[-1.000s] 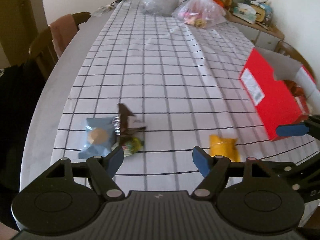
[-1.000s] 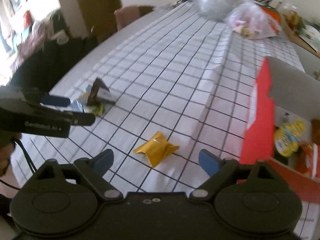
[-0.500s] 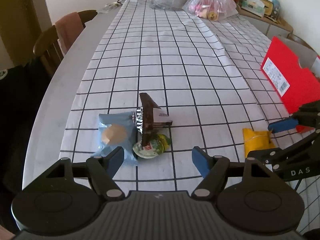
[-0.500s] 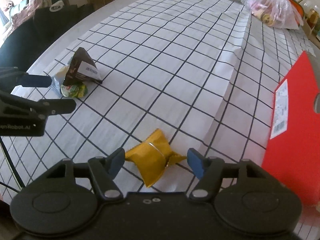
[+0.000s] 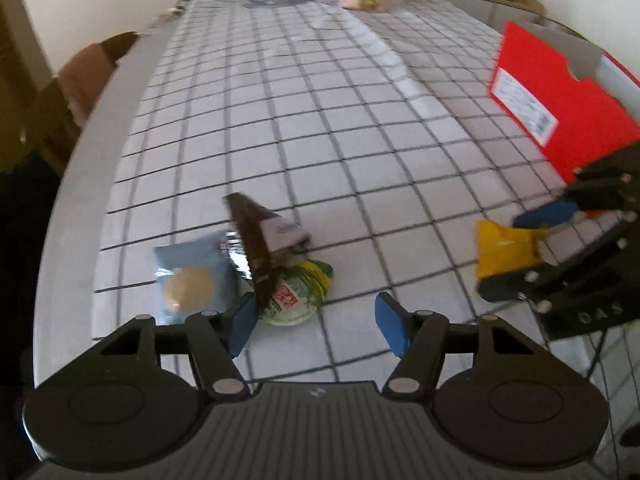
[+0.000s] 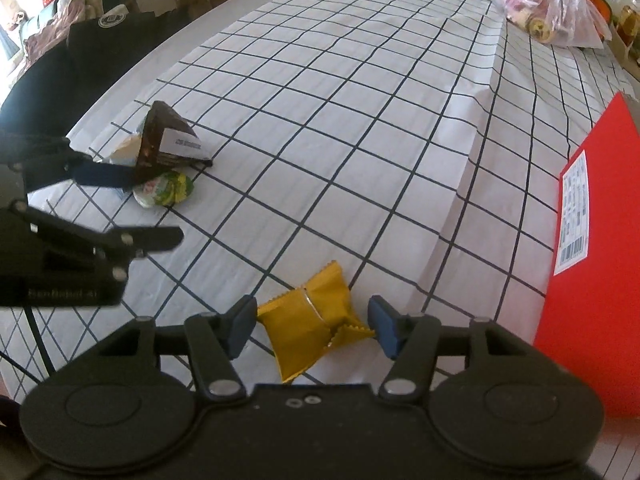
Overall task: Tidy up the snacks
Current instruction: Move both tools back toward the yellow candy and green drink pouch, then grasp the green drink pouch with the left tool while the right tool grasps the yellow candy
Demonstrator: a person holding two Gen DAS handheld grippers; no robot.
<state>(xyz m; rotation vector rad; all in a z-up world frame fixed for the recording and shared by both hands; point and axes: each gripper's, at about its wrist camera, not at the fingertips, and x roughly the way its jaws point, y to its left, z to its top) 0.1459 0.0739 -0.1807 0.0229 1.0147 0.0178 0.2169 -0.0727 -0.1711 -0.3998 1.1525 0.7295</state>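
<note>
Yellow snack packet (image 6: 310,322) lies between the right gripper (image 6: 312,324) jaws, which are spread but closing, pads not yet pressing.

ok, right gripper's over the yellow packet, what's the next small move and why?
Probably finish closing. The right gripper straddles the yellow packet on the tablecloth, jaws closing, with small gaps left at both pads. Then lift toward the red box.

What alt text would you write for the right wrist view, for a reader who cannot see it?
The right hand-held gripper is closing around a yellow snack packet lying on a checked tablecloth. A red box stands at the right; at the left, the left hand-held gripper nears a small snack pile.
</note>
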